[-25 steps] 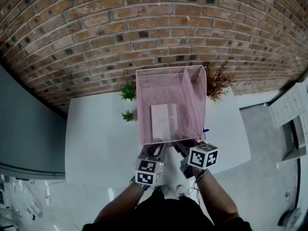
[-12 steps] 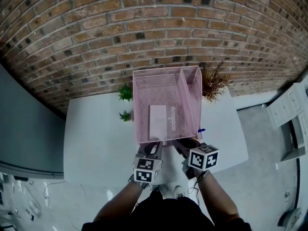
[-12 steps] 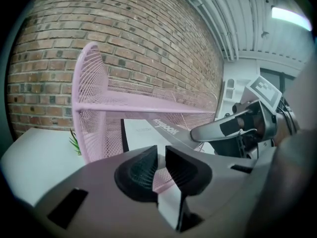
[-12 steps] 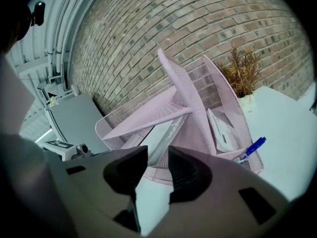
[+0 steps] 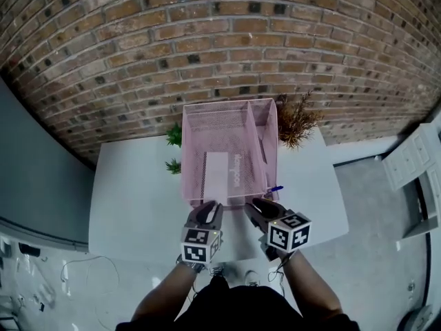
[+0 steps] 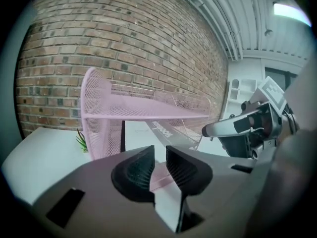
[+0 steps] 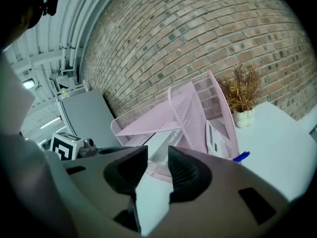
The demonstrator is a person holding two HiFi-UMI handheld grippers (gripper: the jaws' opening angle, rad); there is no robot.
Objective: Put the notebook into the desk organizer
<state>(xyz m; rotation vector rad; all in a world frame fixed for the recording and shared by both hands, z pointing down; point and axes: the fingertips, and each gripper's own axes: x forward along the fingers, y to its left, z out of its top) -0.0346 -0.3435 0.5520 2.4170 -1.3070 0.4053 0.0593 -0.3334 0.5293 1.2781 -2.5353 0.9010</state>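
Note:
The pink mesh desk organizer (image 5: 229, 105) stands on the white table (image 5: 131, 185) against the brick wall. The notebook (image 5: 216, 173), white with a grey printed strip, lies flat in its wide left compartment and shows in the left gripper view (image 6: 159, 131) and the right gripper view (image 7: 162, 142) too. My left gripper (image 5: 209, 208) hovers just short of the organizer's near edge, open, with nothing between its fingers (image 6: 159, 165). Beside it, my right gripper (image 5: 258, 206) is open and holds nothing (image 7: 157, 165).
A blue pen (image 5: 274, 189) lies by the organizer's right near corner. Two small green plants (image 5: 174, 136) stand left of it, and a dried brown plant (image 5: 295, 121) is at its right rear. A white sheet (image 7: 216, 139) leans in the narrow right compartment.
Both grippers have drawn back a little from the organizer's front edge. The notebook stays flat inside. The head view has shifted slightly.

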